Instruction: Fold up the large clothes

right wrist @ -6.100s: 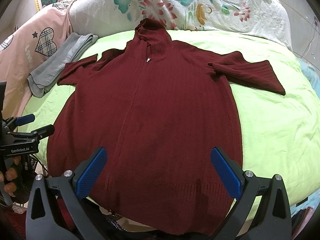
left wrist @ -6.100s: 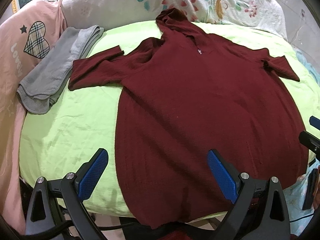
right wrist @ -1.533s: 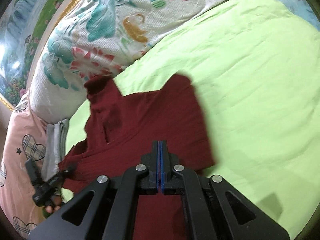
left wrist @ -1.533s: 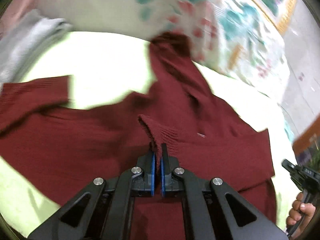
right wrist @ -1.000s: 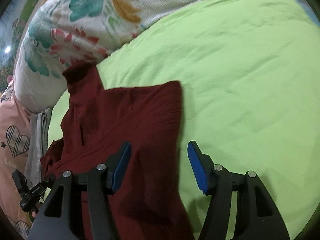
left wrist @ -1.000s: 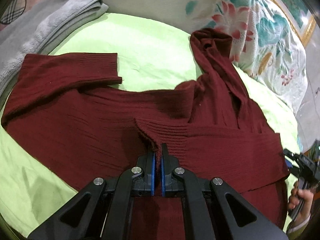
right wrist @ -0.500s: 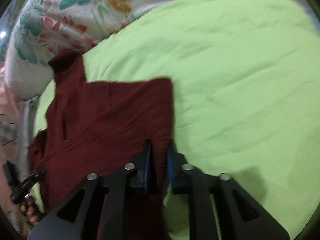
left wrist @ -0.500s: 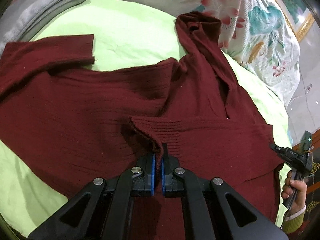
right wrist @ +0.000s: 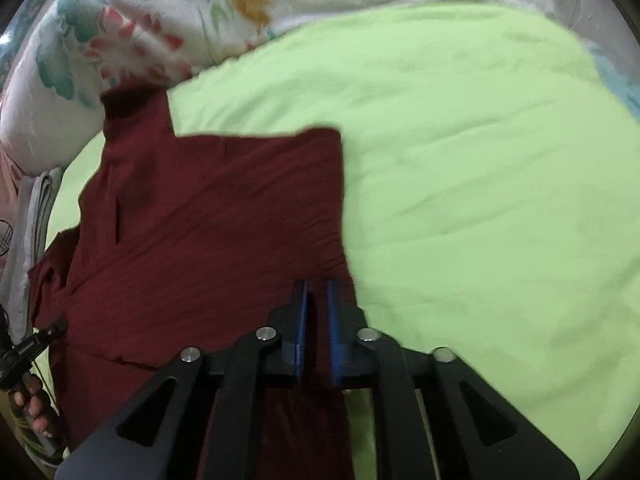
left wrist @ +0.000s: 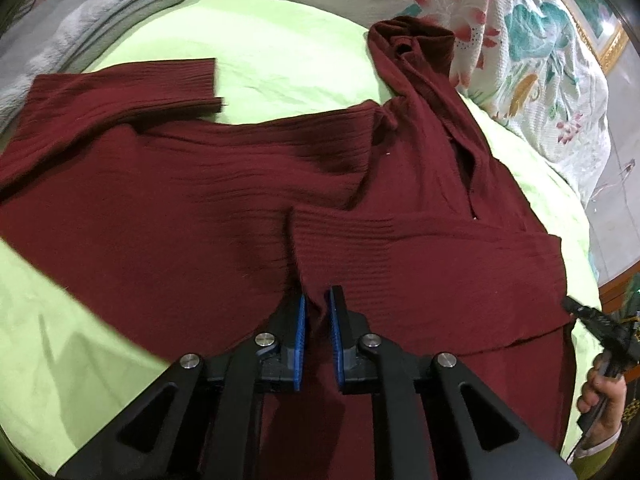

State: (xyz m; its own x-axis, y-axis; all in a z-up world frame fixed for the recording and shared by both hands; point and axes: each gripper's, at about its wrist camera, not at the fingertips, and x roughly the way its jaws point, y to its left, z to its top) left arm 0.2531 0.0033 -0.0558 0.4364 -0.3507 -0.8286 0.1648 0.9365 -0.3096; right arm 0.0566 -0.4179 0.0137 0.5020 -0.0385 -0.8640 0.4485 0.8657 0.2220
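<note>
A dark red knit hooded sweater [left wrist: 200, 208] lies on a light green bedsheet [left wrist: 280, 52]. Its right sleeve [left wrist: 400, 248] is folded across the chest, and its left sleeve [left wrist: 120, 88] lies spread out to the left. My left gripper [left wrist: 317, 300] sits at the folded sleeve's cuff with its jaws a narrow gap apart, cloth lying between them. My right gripper [right wrist: 316, 284] sits over the sweater's folded right edge [right wrist: 336, 200], jaws slightly apart, with red cloth between the blue pads. The hood [right wrist: 128, 108] points at the pillows.
A floral pillow [left wrist: 520, 40] lies behind the hood. A folded grey garment [left wrist: 80, 20] lies at the far left. Bare green sheet [right wrist: 480, 180] spreads to the right of the sweater. Each view shows the other hand-held gripper at its edge.
My left gripper's jaws have parted slightly from shut on the cuff. My right gripper opened wide, then closed down to a narrow gap over the folded edge.
</note>
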